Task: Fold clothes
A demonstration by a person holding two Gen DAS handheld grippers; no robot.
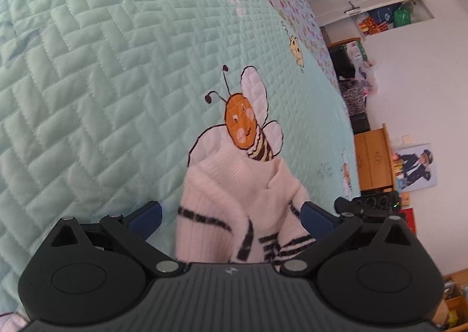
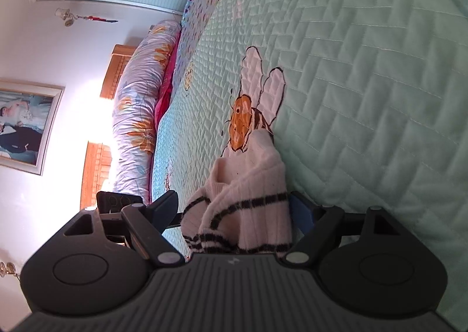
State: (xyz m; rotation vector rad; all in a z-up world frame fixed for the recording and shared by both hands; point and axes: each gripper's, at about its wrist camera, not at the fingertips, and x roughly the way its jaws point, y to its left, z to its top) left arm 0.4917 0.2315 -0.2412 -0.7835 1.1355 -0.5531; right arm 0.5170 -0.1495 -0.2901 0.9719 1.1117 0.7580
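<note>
Left tongs (image 1: pixel 231 215): spread wide, gripping nothing; sweater (image 1: pixel 234 203) bunched between the blue pads (image 1: pixel 146 216), loose.
Right tongs (image 2: pixel 235 209): apart, same sweater (image 2: pixel 251 200) between; right pad (image 2: pixel 301 212) at its edge, grip unclear.
Sweater: on the bed quilt (image 1: pixel 102 83), reaching the bee print (image 1: pixel 242 124) at twelve o'clock.
Handling: likely light, floppy knit; pinch striped hems.
Room: open quilt from nine to twelve in the left view.

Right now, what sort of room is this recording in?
Most likely a home bedroom: a quilted mint bedspread with bee appliqué, a rolled floral duvet by a wooden headboard, and a framed portrait.
</note>
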